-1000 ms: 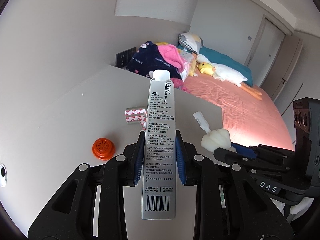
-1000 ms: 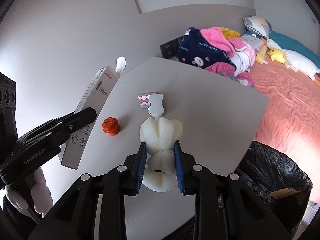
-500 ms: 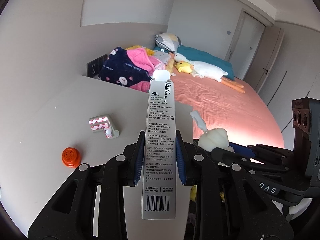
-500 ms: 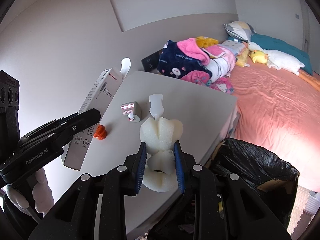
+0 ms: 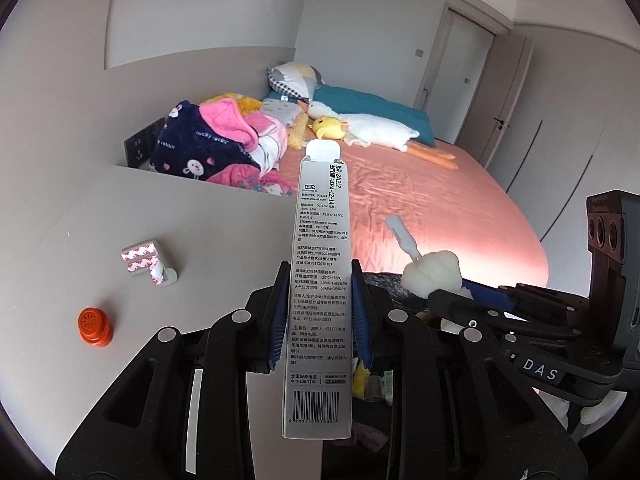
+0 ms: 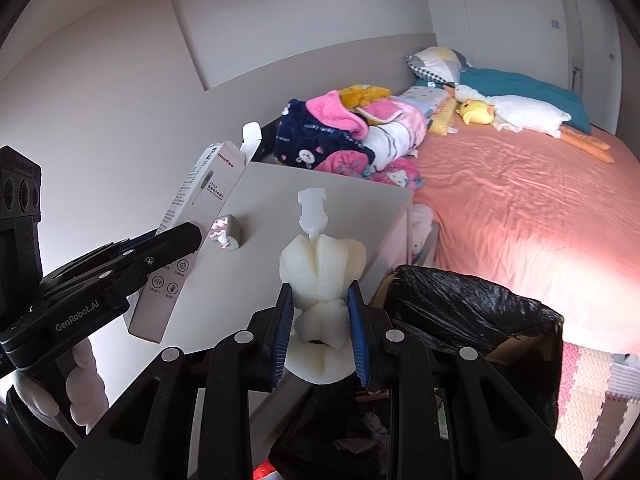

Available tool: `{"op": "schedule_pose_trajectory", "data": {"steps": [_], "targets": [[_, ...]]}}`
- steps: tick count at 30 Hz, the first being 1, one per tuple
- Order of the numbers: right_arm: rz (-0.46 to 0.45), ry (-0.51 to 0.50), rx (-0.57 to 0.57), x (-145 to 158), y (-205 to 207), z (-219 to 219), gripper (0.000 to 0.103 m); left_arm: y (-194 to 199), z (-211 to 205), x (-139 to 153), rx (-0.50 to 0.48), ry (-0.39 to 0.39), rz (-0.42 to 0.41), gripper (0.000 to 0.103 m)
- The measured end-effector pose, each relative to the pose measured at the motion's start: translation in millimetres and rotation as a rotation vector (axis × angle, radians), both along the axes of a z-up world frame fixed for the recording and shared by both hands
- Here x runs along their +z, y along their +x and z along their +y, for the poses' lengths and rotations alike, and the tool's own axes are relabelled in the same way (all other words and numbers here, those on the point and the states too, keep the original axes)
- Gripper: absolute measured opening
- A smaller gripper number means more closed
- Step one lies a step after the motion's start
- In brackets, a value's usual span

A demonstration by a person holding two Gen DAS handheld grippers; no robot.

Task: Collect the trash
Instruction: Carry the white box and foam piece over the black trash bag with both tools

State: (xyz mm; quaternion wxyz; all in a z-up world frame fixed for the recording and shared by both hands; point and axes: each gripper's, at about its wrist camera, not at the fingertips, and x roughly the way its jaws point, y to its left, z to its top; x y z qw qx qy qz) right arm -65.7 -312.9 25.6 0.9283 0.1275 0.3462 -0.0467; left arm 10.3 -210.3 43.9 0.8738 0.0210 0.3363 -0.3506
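Presently my left hand-held gripper [image 5: 320, 316] is clamped on the slim grey printed carton [image 5: 320, 280], upright, its flap open ahead of the jaws. My right hand-held gripper [image 6: 320, 328] pinches the crumpled white foam wad [image 6: 322, 280]; both are held clear of the counter [image 6: 344, 208], apparently for dropping into the black-lined bin [image 6: 472, 312] just right of the right one.

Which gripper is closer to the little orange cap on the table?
Left. The left gripper, clamping the long box, hangs just beside the orange cap. The right gripper, squeezing the foam piece, sits farther off, toward the trash bag.
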Motion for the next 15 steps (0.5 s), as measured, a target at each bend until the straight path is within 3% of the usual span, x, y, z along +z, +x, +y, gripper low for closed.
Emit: {"op": "schedule_pose_trajectory", "data": {"steps": [15], "targets": [[-0.022, -0.011, -0.150, 5.6, -46.6, -39.8, 0.028, -17.9, -48.4, 1.1, -0.150, -0.016, -0.007, 0.028]]}}
